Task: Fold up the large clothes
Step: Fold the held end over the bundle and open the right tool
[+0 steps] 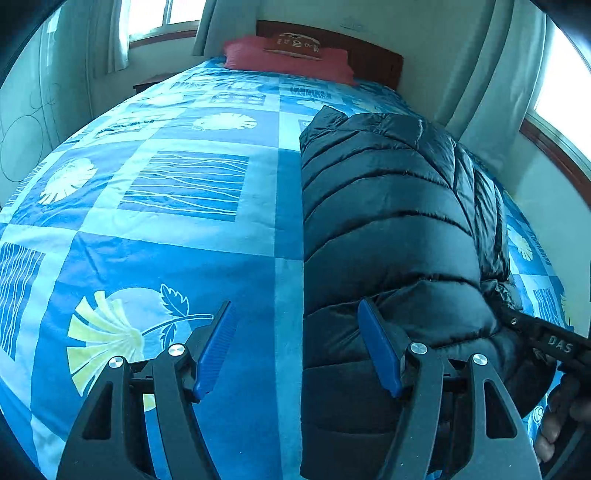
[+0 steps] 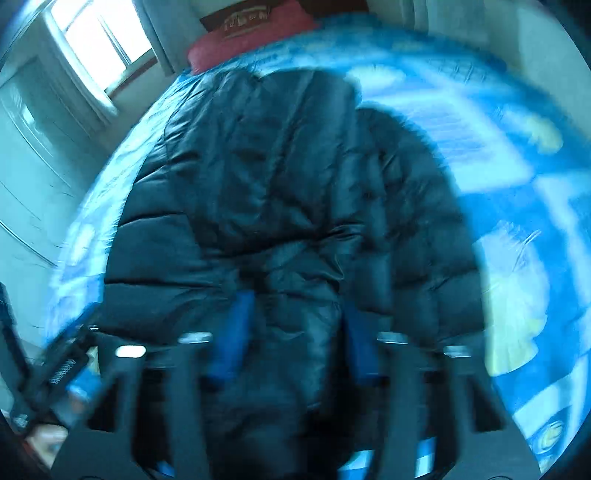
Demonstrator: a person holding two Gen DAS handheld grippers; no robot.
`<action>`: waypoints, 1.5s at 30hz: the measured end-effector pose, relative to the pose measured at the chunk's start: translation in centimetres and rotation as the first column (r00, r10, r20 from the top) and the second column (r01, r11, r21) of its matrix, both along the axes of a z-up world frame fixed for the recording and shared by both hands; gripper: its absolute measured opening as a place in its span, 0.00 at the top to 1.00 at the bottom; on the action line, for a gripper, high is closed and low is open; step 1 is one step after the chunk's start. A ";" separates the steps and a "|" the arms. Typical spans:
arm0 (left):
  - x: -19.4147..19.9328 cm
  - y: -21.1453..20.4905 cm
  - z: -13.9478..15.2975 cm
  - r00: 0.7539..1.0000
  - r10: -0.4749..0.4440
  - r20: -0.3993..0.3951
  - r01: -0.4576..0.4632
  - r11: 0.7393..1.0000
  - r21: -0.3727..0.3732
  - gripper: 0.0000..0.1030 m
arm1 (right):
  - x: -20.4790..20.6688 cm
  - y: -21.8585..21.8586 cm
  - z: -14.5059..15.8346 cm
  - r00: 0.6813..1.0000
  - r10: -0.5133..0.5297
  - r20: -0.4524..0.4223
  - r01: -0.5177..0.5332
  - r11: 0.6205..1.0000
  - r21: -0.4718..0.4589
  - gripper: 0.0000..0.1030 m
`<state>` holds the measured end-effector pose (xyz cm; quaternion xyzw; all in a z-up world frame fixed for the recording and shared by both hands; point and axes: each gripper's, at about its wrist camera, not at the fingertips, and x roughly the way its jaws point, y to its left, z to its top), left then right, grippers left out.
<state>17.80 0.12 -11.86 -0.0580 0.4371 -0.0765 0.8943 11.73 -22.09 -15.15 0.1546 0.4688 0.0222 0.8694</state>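
Jacket: black puffer jacket (image 1: pixel 388 221) lies lengthwise on the bed (image 1: pixel 177 236), along its right-hand side as the left wrist view shows it, collar end toward the headboard, hem end at the near edge
Jacket shape: quilted in cross bands; in the right wrist view a narrower panel lies over the wider body (image 2: pixel 280 192), edges blurred
Bed cover: blue patchwork print with leaf and line squares, bare across the left half in the left wrist view
Pillow: red pillow (image 1: pixel 288 61) at the head edge, against a brown headboard (image 1: pixel 373 55)
Left gripper (image 1: pixel 295 347): tongs stand apart, nothing between them; one blue pad over the bare cover, the other over the jacket's near left edge; whether that pad touches the fabric cannot be told
Right gripper (image 2: pixel 295 339): picture smeared by motion; blue pads sit on either side of a bunched ridge of jacket at the hem end; whether they press on it cannot be told
Room: curtained windows (image 1: pixel 162 18) behind the bed
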 end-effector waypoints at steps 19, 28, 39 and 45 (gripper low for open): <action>3.4 -8.7 -2.2 0.985 -0.168 -0.031 0.170 0.983 0.067 0.34 | -0.2 -7.3 -3.9 0.996 -0.079 0.031 0.082 0.992 -0.091 0.80; 2.8 -7.9 -1.6 0.989 -0.144 -0.019 0.144 0.989 0.039 0.35 | -1.2 -7.7 -2.6 0.994 -0.096 0.060 0.099 0.994 -0.043 0.69; -1.6 -5.3 -1.5 0.992 -0.126 -0.017 0.126 0.992 0.023 0.35 | -4.7 -6.6 -1.4 0.995 -0.099 0.027 0.102 0.989 -0.110 0.69; -0.2 -7.0 -3.8 0.987 -0.152 -0.058 0.154 0.988 0.022 0.40 | -4.3 -7.7 -4.6 0.991 -0.132 0.006 0.132 0.989 -0.070 0.69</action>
